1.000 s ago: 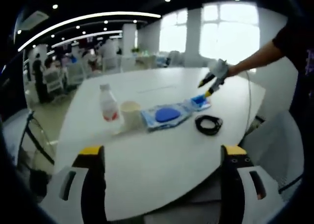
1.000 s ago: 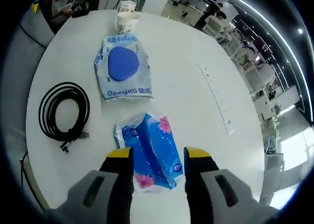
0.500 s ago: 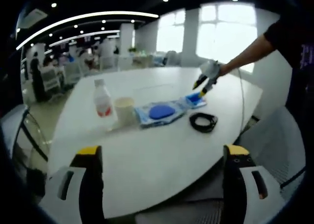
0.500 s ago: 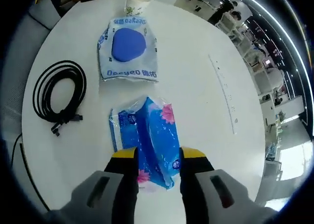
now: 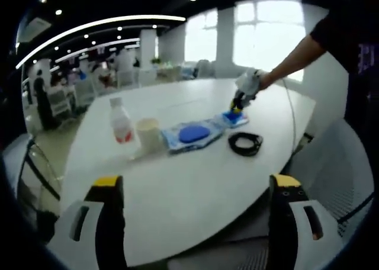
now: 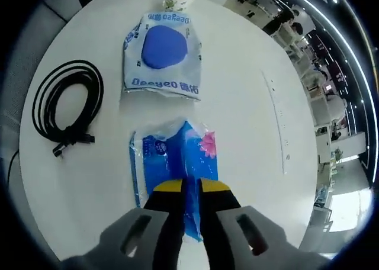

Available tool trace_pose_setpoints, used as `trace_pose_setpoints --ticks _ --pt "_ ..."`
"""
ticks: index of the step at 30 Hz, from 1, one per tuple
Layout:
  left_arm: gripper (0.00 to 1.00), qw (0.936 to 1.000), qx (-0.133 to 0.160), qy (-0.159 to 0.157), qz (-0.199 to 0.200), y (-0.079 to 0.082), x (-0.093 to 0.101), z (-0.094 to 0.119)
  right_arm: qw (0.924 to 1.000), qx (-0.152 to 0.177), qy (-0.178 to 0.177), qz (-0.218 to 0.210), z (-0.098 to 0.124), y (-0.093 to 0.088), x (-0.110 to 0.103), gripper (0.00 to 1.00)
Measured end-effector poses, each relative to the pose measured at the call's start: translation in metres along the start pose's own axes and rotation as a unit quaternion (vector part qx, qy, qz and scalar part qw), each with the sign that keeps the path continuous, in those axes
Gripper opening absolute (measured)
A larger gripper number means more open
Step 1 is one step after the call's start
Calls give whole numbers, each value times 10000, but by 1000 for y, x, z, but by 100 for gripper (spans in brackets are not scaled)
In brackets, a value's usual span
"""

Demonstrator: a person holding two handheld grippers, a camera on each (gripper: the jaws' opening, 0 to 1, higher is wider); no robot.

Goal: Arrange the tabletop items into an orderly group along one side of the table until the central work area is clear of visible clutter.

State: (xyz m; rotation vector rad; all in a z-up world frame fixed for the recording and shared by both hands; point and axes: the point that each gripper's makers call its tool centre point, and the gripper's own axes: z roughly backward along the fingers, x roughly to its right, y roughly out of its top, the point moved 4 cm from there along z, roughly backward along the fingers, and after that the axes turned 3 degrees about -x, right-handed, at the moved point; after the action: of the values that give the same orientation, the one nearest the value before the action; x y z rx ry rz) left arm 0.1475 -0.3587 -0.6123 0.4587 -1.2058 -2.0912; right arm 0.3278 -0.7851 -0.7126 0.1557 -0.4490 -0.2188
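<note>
Two jaws of your right gripper (image 6: 185, 187) pinch the tissue pack (image 6: 173, 169); left gripper (image 5: 192, 190) gapes idle. Soft wrapper may slip beside the wipes pouch (image 6: 163, 55).

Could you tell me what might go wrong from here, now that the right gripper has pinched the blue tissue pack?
The right gripper pinches only a fold of the soft blue tissue pack, so the film may slip out or tear when lifted. The wipes pack lies just ahead of it, so a forward drag would likely shove it toward the paper cup and bottle. The coiled black cable beside it could snag on a sideways sweep.
</note>
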Motion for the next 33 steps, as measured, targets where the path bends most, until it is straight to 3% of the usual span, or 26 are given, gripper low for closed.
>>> trace_pose_setpoints --ticks 2,16,33 --pt "99 10000 0 3 2 1 0 0 9999 -5 25 110 2 3 -4 0" --pt "98 10000 61 -34 45 2 -2 -1 9987 195 118 466 7 17 -15 0" --pt "99 9999 102 -8 -3 2 -2 0 9989 176 104 419 9 22 -13 0"
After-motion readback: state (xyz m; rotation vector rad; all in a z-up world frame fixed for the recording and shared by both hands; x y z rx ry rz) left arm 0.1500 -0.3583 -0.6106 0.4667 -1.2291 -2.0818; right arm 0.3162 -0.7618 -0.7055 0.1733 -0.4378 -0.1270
